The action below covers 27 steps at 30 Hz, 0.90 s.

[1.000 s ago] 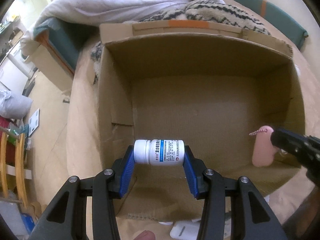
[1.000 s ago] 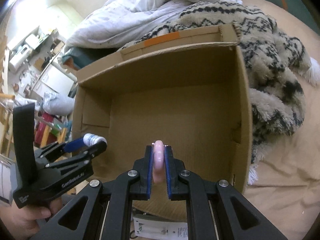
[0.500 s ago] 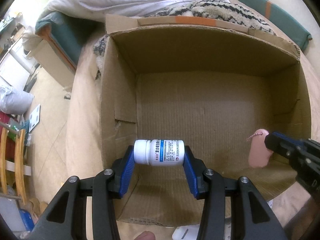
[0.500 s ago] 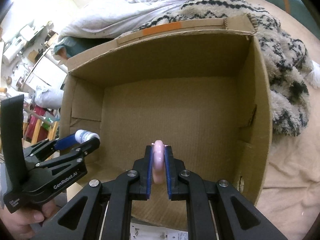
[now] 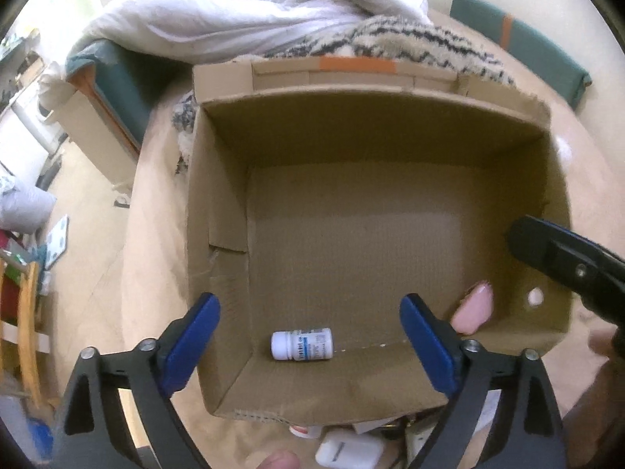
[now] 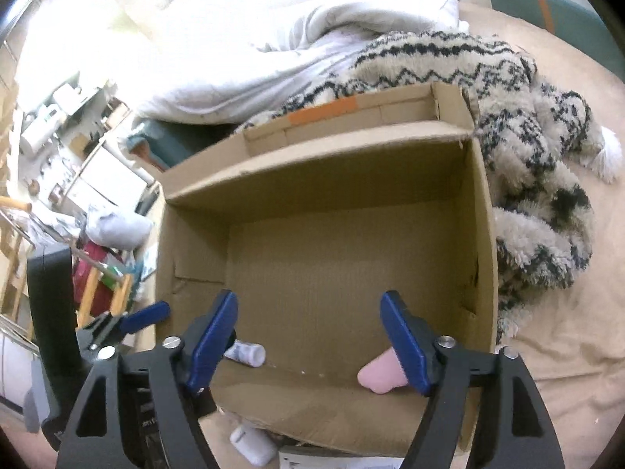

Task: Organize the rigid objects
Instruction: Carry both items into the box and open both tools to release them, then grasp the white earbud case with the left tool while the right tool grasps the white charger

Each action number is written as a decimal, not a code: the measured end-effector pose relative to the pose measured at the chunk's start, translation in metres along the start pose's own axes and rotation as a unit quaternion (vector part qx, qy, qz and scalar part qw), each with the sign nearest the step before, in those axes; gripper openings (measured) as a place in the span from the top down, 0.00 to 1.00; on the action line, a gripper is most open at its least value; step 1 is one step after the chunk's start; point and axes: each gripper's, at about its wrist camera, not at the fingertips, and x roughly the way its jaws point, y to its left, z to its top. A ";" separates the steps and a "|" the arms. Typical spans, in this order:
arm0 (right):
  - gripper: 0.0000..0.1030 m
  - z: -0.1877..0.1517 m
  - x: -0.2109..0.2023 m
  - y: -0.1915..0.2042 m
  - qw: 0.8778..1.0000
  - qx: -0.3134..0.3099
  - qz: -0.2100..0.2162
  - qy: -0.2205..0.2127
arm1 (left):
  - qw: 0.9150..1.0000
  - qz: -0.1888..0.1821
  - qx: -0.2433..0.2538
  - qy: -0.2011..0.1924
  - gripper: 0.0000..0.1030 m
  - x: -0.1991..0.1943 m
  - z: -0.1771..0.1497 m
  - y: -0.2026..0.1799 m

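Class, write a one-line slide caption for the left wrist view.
Open left tool above a cardboard box holding a white pill bottle and pink object.

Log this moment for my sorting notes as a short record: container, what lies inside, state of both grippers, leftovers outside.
container: cardboard box, open top, on a beige sheet
item 1: white bottle, lying on its side on the box floor by the near wall
item 2: pink object, on the box floor near the right corner
left gripper: jaws wide open, holding nothing, over the box
right gripper: jaws wide open, holding nothing, over the box
outside the box: white case by the near wall
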 end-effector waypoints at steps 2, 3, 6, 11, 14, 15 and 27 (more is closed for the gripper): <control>0.00 0.001 -0.010 0.003 1.000 0.001 0.004 -0.024 | 1.000 -0.011 -0.008 -0.006 0.06 -0.005 0.001 0.003; 0.00 0.001 -0.013 0.004 1.000 0.001 0.003 -0.030 | 1.000 -0.014 -0.010 -0.009 0.06 -0.007 0.002 0.004; 0.00 0.003 -0.020 0.007 0.999 -0.002 0.004 -0.037 | 1.000 -0.008 -0.016 -0.021 0.06 -0.015 0.004 0.007; 0.00 0.003 -0.027 0.009 0.999 0.000 0.001 -0.043 | 0.999 -0.012 -0.027 -0.029 0.06 -0.023 0.003 0.012; 0.00 0.001 -0.032 0.008 0.999 0.009 0.002 -0.046 | 0.999 -0.011 -0.022 -0.025 0.06 -0.027 0.003 0.010; 0.00 0.000 -0.034 0.008 0.999 0.010 0.002 -0.046 | 0.999 -0.008 -0.023 -0.030 0.06 -0.032 0.004 0.011; 0.00 -0.036 -0.069 0.009 0.999 -0.002 -0.019 -0.030 | 0.997 0.011 -0.064 -0.035 0.06 -0.068 -0.033 0.050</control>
